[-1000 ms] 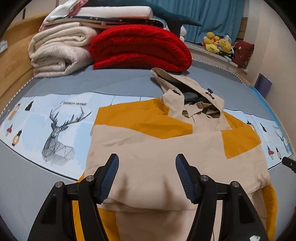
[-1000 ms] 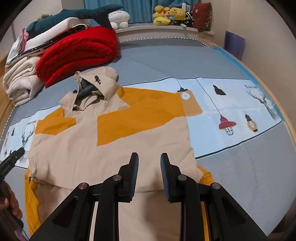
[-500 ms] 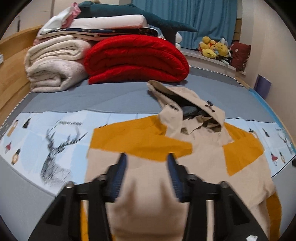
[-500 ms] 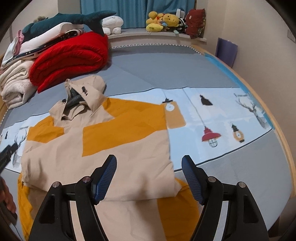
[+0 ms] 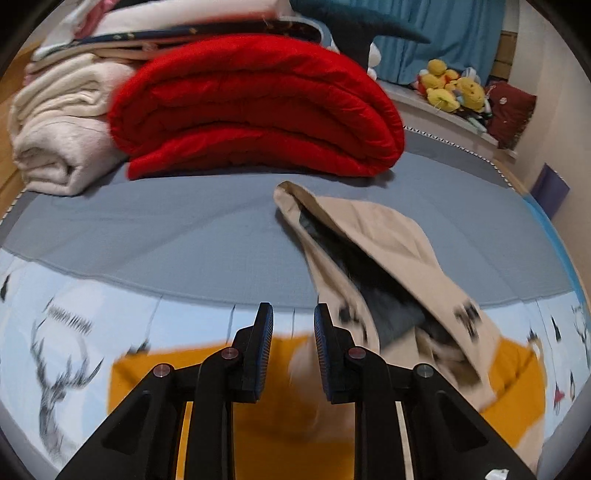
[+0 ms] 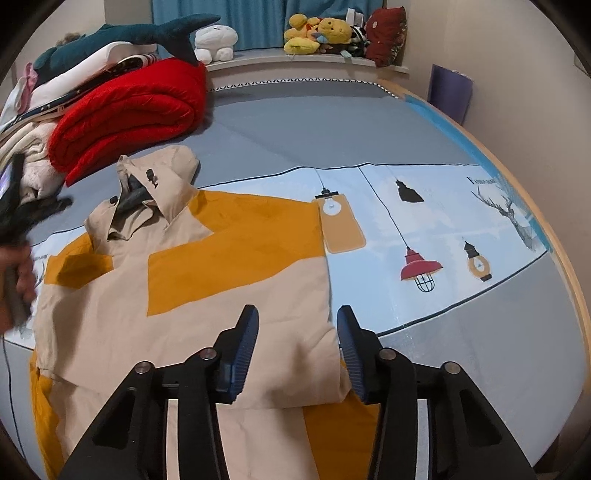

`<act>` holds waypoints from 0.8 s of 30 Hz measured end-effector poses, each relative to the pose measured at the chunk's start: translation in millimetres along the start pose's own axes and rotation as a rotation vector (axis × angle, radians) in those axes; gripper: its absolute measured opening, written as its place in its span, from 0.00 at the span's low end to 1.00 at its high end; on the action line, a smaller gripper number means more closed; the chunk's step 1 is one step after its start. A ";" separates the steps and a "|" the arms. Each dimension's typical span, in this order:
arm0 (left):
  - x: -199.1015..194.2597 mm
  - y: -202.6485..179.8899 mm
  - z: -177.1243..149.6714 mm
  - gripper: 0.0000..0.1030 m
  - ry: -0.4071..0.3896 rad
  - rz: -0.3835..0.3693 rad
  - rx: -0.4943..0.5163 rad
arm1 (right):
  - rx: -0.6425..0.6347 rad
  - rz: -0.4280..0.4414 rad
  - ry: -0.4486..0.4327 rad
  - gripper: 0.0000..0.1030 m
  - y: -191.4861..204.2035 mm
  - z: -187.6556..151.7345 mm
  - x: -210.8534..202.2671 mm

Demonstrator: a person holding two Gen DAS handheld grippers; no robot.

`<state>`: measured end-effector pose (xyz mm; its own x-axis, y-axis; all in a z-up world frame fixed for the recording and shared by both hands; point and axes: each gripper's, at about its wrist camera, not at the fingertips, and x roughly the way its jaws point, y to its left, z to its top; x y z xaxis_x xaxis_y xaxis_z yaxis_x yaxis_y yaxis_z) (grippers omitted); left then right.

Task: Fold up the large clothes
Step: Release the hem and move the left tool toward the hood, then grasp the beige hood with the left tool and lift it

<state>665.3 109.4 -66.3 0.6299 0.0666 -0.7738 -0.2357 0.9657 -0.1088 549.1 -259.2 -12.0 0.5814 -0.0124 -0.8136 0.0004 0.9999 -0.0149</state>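
A beige and orange hooded jacket [image 6: 207,280] lies flat on the bed with its lower part folded up over the chest. Its hood [image 5: 384,251] points toward the red quilt. My left gripper [image 5: 293,350] hangs above the orange shoulder just left of the hood, its jaws narrow and closing with nothing between them. The picture there is blurred by motion. In the right wrist view the left gripper [image 6: 26,210] and the hand holding it show as a dark blur at the left edge. My right gripper [image 6: 297,350] hovers over the folded right corner, jaws closing, pads clear of the cloth.
A folded red quilt [image 5: 255,107] and cream blankets [image 5: 59,140] are stacked at the head of the bed, with a shark plush [image 6: 122,37] on top. Plush toys [image 6: 317,33] line the sill. The bed's wooden rim [image 6: 565,258] curves along the right.
My left gripper has swept forward from the jacket's folded hem to the shoulder by the hood, its jaws narrowing. My right gripper's jaws opened wide, then came partly together.
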 end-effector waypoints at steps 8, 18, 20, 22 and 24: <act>98.4 -1.7 52.9 0.27 0.149 -0.011 -0.113 | -0.020 -0.036 0.037 0.15 4.0 1.3 16.6; 122.2 -6.8 65.2 0.02 0.188 -0.043 -0.109 | -0.037 -0.030 0.092 0.19 8.0 -1.5 30.4; 89.3 -16.2 67.8 0.01 0.137 -0.075 -0.058 | -0.034 -0.031 0.091 0.19 8.4 0.2 28.2; 48.5 -25.7 64.7 0.01 0.070 -0.115 0.004 | -0.031 -0.026 0.077 0.19 9.2 3.0 22.2; -5.0 -43.9 50.4 0.01 -0.004 -0.138 0.127 | -0.026 -0.019 0.062 0.19 9.9 5.5 14.5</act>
<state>709.8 79.3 -26.3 0.6527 -0.0683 -0.7546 -0.0517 0.9896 -0.1342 562.0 -249.4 -20.8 0.5300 -0.0328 -0.8474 -0.0101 0.9989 -0.0450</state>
